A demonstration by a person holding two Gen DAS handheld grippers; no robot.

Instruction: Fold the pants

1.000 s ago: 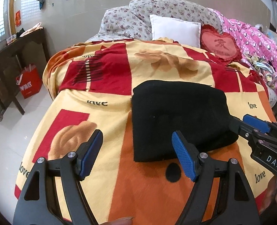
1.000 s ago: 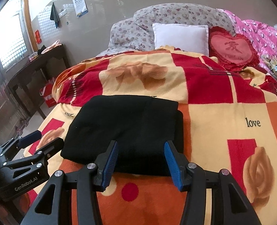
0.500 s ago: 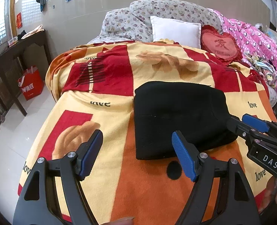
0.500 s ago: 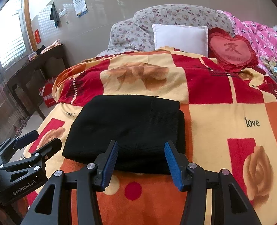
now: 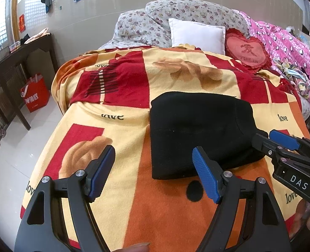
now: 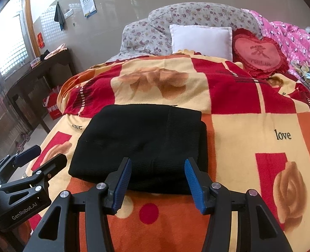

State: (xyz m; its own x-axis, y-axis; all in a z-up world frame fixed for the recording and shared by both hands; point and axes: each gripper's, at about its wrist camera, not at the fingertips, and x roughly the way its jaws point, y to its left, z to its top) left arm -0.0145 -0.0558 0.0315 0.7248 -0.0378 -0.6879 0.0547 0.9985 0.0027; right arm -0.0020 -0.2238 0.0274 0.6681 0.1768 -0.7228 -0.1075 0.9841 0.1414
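Folded black pants (image 5: 199, 134) lie on the bed's blanket (image 5: 117, 130). Left tool (image 5: 154, 173) spread, empty, just left of them; right tool (image 6: 158, 183) spread, empty, at their near edge.

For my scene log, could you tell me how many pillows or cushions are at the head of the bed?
3: a floral pillow at the back, a white cushion before it, and a red heart cushion to the right. The pink quilt may hide more.

both tools, left (image 5: 154, 174) and right (image 6: 158, 183), have drawn back slightly from the pants (image 6: 142, 140).
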